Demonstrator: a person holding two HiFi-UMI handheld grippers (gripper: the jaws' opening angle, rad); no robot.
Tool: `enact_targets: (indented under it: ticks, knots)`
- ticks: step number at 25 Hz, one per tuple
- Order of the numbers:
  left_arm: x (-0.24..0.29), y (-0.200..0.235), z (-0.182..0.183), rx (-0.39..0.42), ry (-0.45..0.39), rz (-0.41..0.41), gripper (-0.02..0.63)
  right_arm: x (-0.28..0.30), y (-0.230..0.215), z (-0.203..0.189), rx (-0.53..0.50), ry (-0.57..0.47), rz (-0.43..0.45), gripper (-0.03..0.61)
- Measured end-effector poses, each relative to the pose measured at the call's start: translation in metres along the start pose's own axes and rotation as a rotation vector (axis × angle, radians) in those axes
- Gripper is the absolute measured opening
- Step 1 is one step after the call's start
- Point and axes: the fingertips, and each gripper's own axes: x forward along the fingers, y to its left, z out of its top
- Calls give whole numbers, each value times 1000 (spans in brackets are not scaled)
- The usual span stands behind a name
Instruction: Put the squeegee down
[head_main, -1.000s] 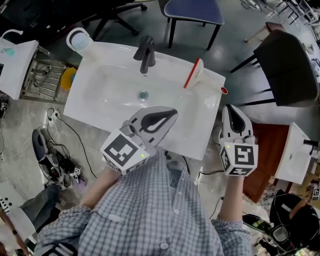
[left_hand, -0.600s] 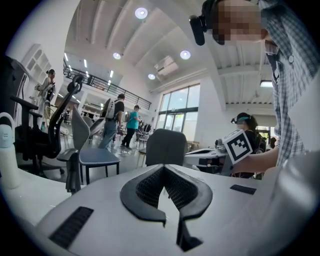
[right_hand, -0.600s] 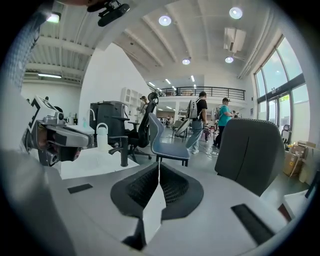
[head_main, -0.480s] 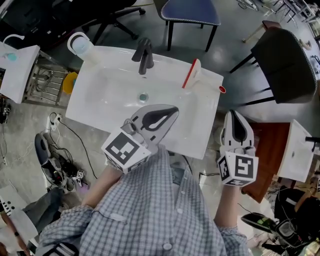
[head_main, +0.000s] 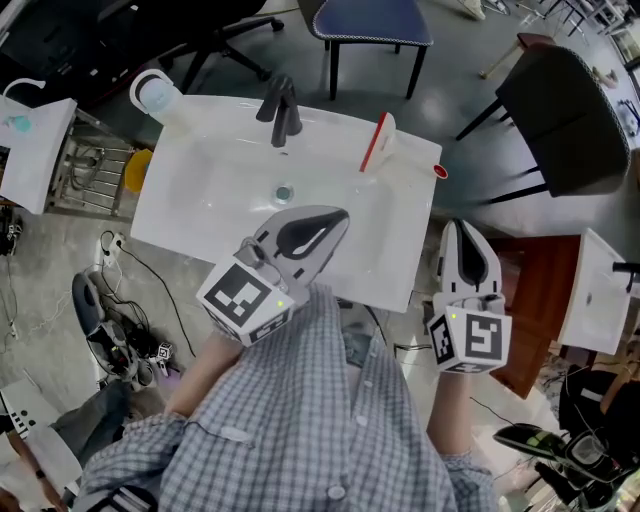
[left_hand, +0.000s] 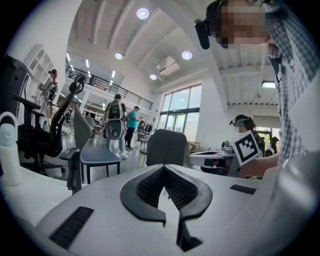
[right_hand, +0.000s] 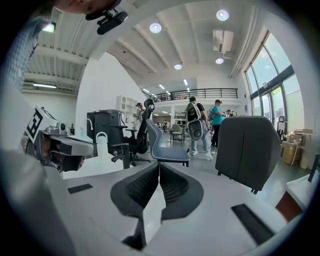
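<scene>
The squeegee (head_main: 378, 143) lies on the back rim of the white sink (head_main: 200, 210), at about 1 o'clock from the drain (head_main: 284, 193), and touches neither gripper. The left gripper (head_main: 338, 216) hangs over the sink's front edge at 5 o'clock from the drain, its jaws closed on nothing. The right gripper (head_main: 461, 230), at 4 o'clock past the sink's right corner, has its jaws pressed together and empty.

Person's shirt (head_main: 300, 420) is a grey-and-white check with a buttoned front and long sleeves. Left gripper (head_main: 340, 216) and right gripper (head_main: 461, 228) match: pale grey shells, black textured lining in a teardrop shape, black slots on top. Each carries a white cube (head_main: 245, 302) with black square markers and a small green light.
</scene>
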Motion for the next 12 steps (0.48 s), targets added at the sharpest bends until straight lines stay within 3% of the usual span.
enact_targets:
  ticks: [12]
  knots:
    - [-2, -5, -6, -4, 15, -2, 6, -6, 3, -14, 20, 26, -7, 9]
